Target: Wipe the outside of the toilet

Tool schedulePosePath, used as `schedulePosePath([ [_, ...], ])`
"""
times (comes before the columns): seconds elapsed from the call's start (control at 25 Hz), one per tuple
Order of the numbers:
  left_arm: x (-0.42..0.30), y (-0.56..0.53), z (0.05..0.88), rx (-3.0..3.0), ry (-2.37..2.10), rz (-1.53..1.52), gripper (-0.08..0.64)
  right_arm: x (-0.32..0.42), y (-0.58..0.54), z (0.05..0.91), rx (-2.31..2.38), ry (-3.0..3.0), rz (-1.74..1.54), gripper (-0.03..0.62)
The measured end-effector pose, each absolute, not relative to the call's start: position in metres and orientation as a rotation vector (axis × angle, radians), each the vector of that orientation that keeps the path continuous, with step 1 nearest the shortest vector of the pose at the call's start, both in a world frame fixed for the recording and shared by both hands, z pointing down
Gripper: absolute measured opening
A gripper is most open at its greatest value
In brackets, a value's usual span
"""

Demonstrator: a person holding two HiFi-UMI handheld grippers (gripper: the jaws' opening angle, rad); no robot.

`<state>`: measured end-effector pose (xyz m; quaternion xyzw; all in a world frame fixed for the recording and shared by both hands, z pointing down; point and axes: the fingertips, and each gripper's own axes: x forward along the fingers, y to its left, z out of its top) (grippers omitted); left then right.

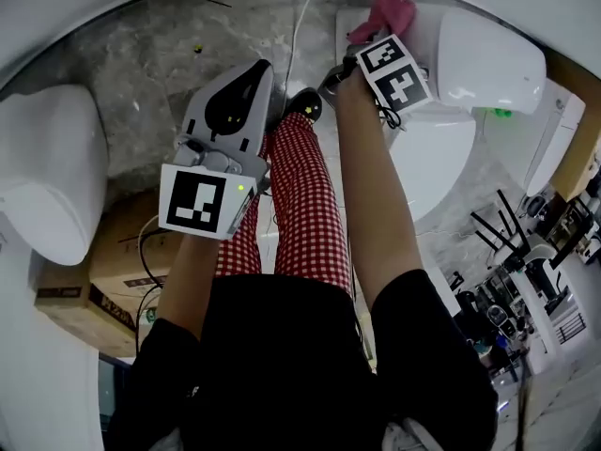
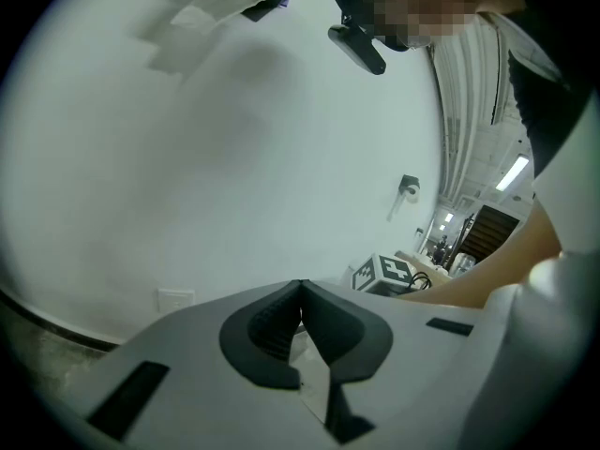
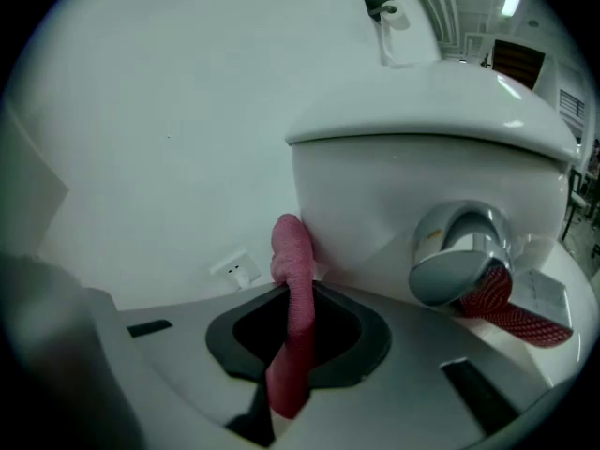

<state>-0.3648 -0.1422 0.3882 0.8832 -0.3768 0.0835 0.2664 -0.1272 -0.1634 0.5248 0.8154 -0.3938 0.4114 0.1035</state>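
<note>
A white toilet stands at the upper right, with its tank (image 1: pixel 484 54) and its closed lid (image 1: pixel 437 158). My right gripper (image 1: pixel 368 34) is shut on a pink cloth (image 1: pixel 390 9), which it holds against the tank's left side. Seen from the right gripper view, the pink cloth (image 3: pixel 292 270) sticks up from between the shut jaws of that gripper (image 3: pixel 298 296) and touches the tank wall (image 3: pixel 366 204), left of the chrome flush handle (image 3: pixel 459 251). My left gripper (image 1: pixel 261 69) hangs apart over the floor. It (image 2: pixel 300 293) is shut on nothing and faces a bare white wall.
Another white fixture (image 1: pixel 47 177) stands at the left, with a cardboard box (image 1: pixel 89 289) and cables beside it. Equipment and wires (image 1: pixel 526 261) crowd the right side. A paper holder (image 3: pixel 380 7) and a socket (image 3: pixel 234 270) are on the wall. The person's checked trouser legs (image 1: pixel 300 195) stand between the grippers.
</note>
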Motion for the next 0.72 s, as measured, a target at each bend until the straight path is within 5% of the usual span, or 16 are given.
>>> schedulePosePath([
  [0.72, -0.349, -0.141, 0.396, 2.411, -0.932, 0.262, 0.009, -0.108, -0.130, 0.521, 2.730, -0.962, 1.394, 0.054],
])
